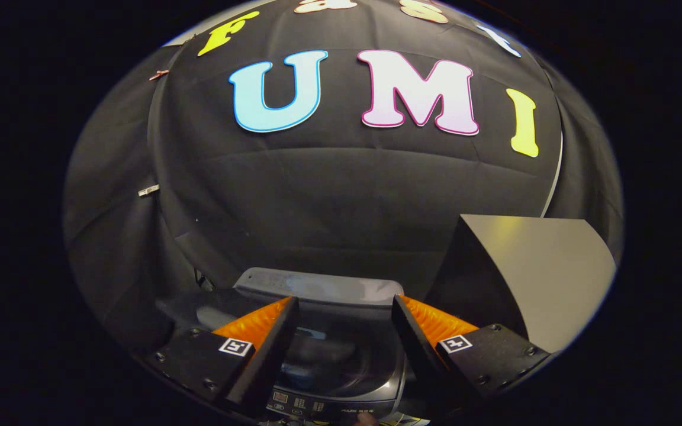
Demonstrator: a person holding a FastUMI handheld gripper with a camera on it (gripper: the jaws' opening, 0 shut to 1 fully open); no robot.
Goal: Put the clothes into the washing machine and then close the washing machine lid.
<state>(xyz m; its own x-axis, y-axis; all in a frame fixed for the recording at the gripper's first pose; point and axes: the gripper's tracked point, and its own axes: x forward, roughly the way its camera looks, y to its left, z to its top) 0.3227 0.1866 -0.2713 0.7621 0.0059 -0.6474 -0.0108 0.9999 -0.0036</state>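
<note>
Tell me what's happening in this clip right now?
A person is holding a handheld claw above a small top-loading washer. The claw is open and holds nothing; the washer sits between and just beyond its fingers. The washer's glossy top shows between the fingers, but whether the lid is open or shut is hard to tell. A grey box stands beside the washer. Black cloth forms the wall behind.

Washing machine (pixel 341 361): small dark top-loader, seen from above. Glossy lid (pixel 323 355) appears down over the tub; something bluish shows at it, reflection or contents unclear. Grey rear ridge faces the wall. Control panel (pixel 317 407) sits at the near edge.
</note>
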